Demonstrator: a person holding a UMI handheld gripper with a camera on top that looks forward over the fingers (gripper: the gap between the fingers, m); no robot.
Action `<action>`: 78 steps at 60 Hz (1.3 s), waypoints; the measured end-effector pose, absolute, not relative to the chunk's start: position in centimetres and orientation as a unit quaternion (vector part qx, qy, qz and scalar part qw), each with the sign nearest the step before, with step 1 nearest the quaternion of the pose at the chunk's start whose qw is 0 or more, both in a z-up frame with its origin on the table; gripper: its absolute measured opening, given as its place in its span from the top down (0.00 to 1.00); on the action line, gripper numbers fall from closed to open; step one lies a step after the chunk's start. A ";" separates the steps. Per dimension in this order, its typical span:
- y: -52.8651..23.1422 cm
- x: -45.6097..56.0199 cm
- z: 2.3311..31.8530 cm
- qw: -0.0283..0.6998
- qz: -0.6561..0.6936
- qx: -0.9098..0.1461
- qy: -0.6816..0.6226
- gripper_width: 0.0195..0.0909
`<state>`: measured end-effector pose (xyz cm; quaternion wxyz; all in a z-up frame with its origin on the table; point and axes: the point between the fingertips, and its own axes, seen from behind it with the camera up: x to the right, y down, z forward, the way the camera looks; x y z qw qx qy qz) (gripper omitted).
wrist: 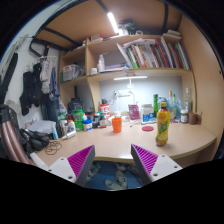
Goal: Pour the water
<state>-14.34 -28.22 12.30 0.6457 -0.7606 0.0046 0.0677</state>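
yellow-labelled bottle with a green cap, standing upright on the pale wooden surface, long axis vertical, ahead of the hand-held gripper and off toward its right finger. orange cup further back near the middle of the surface, well apart from the bottle, likely the vessel to receive the water, though not certain. hand-held gripper wide open, nothing between its fingers, pink pads facing each other over the near edge of the surface; nothing gripped. bottle not between the fingers but beyond them and to the right side, so probably a forward reach with a shift to the right needed first, with the fingers coming around the upright body from the side. only one gripper here, so no choice of hand. task judged as barely begun: bottle not yet taken, cap seemingly on, hard to tell more. clutter of small jars and containers at the back left of the surface, shelves with books above, another tall bottle behind on the right. possible risk: tipping the tall narrow bottle with the right finger during the approach.
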 end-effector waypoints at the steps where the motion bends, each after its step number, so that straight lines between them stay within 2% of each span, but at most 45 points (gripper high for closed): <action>1: -28.2 -14.3 12.2 0.645 0.067 -0.761 0.004 0.16; 13: -25.5 -11.3 11.2 0.644 0.049 -0.764 0.018 0.16; 40: -14.1 7.5 9.5 0.657 -0.073 -0.746 0.083 0.16; 58: -6.8 9.7 7.7 0.655 -0.071 -0.749 0.072 0.17; 59: -6.5 9.5 7.5 0.653 -0.068 -0.751 0.071 0.14; 62: -5.8 9.5 6.7 0.644 -0.059 -0.760 0.064 0.58; 70: -5.3 9.0 6.6 0.647 -0.041 -0.758 0.074 0.73; 72: -5.3 8.9 6.7 0.649 -0.038 -0.757 0.072 0.73; 73: -5.3 8.8 6.7 0.649 -0.036 -0.757 0.070 0.77; 78: -4.9 8.4 6.9 0.649 -0.037 -0.758 0.048 0.77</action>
